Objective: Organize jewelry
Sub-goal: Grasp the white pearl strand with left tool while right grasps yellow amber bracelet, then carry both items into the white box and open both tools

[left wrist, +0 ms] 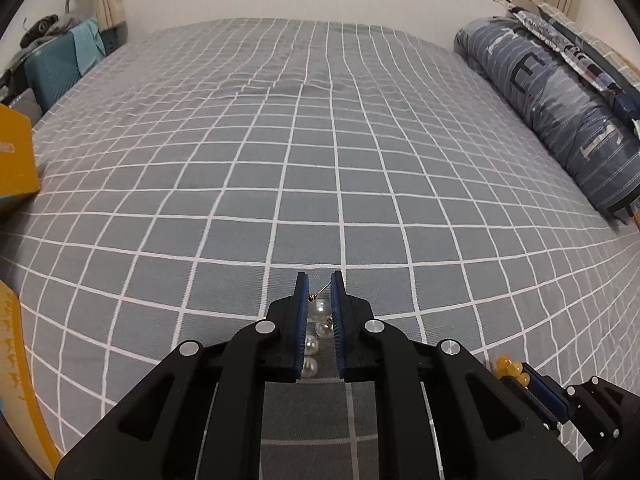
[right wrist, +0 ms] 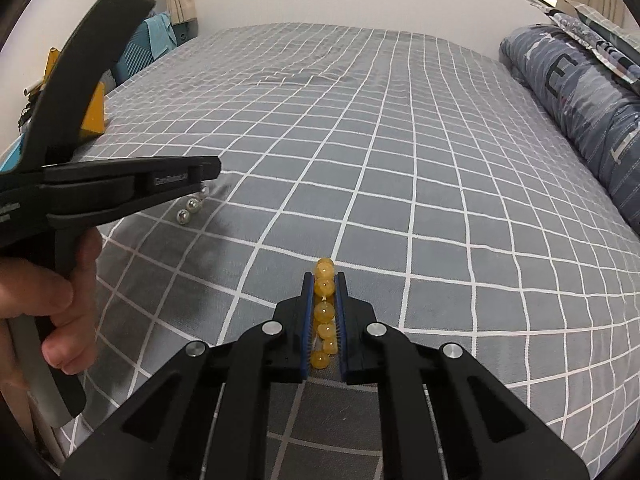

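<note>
Grey cotton bedding with a white grid (left wrist: 320,168) covers the bed under both our tools. Our left gripper (left wrist: 319,280) has its jaws closed on a string of white pearl beads with a thin metal hook (left wrist: 318,332), pinched between the blue pads and raised above the sheet. Our right gripper (right wrist: 324,278) has its jaws clamped on a strand of translucent yellow round beads (right wrist: 324,312), the first bead poking out past the tips. From the right wrist view we see a hand (right wrist: 44,300) squeezing the left tool's trigger. A rolled blue striped quilt (left wrist: 560,120) lies along the bed's right edge, and a yellow cardboard box (left wrist: 16,156) sits at the left.
</note>
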